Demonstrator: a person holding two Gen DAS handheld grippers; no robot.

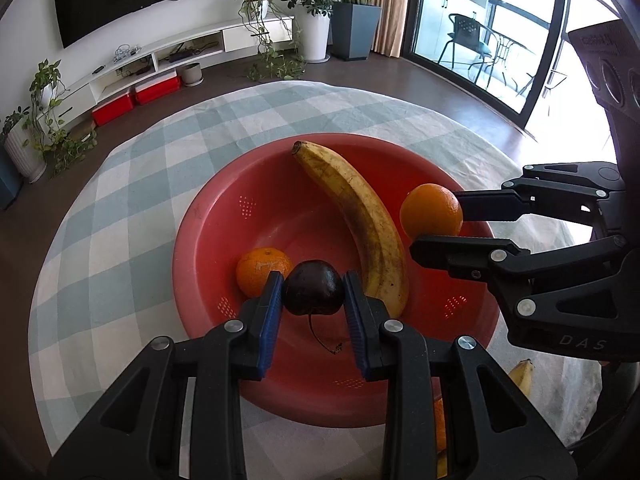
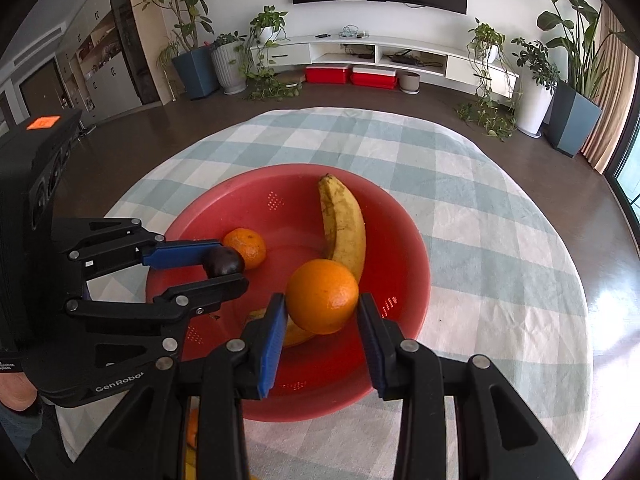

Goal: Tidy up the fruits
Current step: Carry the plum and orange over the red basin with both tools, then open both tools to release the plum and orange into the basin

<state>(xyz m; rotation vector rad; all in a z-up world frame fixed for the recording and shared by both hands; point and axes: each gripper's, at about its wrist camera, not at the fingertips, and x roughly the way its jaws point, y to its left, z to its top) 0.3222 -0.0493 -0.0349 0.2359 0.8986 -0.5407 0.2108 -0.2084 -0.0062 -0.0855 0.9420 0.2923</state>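
Note:
A red perforated bowl sits on a checked tablecloth. In it lie a spotted banana and a small mandarin. My left gripper is shut on a dark purple fruit with a stem, held over the bowl beside the mandarin. My right gripper is shut on an orange, held over the bowl's near right side, close to the banana.
The round table's checked cloth surrounds the bowl. More fruit lies near the front edge: a banana tip and an orange piece. Floor, plants and a TV cabinet lie beyond the table.

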